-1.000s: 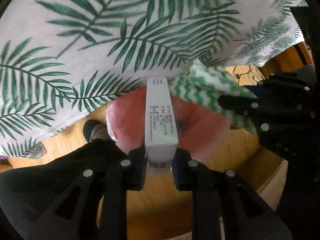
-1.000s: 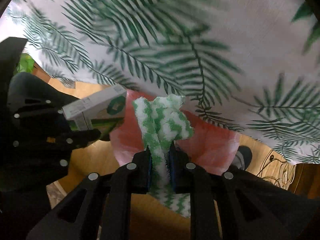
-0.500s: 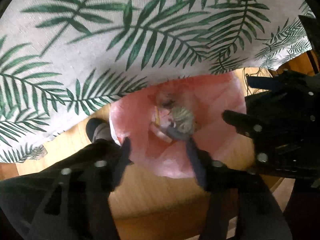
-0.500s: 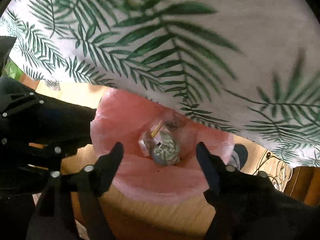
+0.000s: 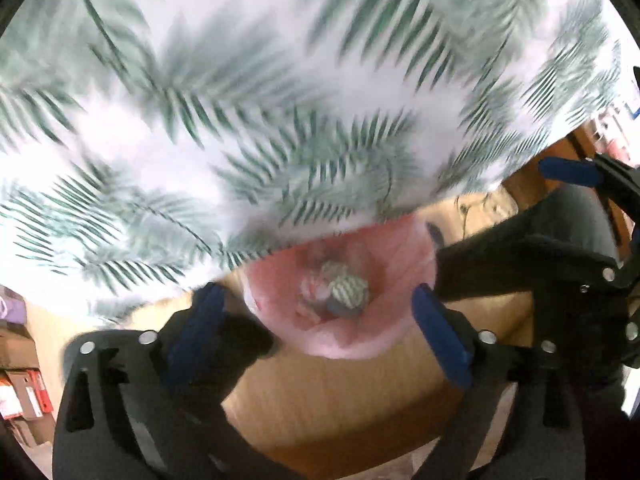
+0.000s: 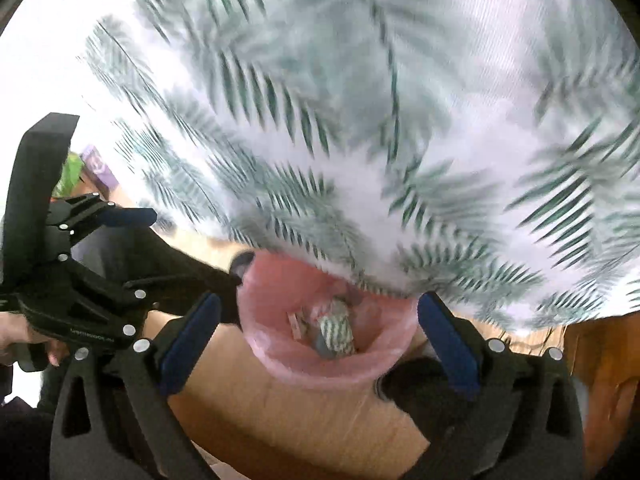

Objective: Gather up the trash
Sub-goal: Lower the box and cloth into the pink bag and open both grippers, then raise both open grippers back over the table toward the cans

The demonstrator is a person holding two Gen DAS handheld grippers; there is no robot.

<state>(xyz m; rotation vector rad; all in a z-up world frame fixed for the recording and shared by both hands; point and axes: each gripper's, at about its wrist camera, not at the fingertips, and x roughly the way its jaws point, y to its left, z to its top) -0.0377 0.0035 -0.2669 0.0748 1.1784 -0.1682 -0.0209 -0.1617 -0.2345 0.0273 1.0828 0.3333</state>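
A pink trash bag (image 5: 404, 248) hangs open below the table edge, over the wooden floor; it also shows in the right wrist view (image 6: 276, 280). Inside lie a green-and-white zigzag cloth (image 5: 346, 286) (image 6: 336, 328) and small scraps. My left gripper (image 5: 316, 320) is open and empty above the bag. My right gripper (image 6: 320, 328) is open and empty above it too. The right gripper shows at the right of the left wrist view (image 5: 560, 248), and the left gripper at the left of the right wrist view (image 6: 104, 280). Both views are motion-blurred.
A white tablecloth with green palm leaves (image 5: 280, 100) (image 6: 360, 120) fills the upper part of both views. Wooden floor (image 5: 340, 400) lies under the bag. Boxes and red folders (image 5: 24, 392) stand at the far left. Wooden furniture (image 6: 600, 360) is at the right.
One second ago my left gripper held a white box and my right the zigzag cloth over the bag. Both opened and dropped them in. Both grippers have since lifted away.
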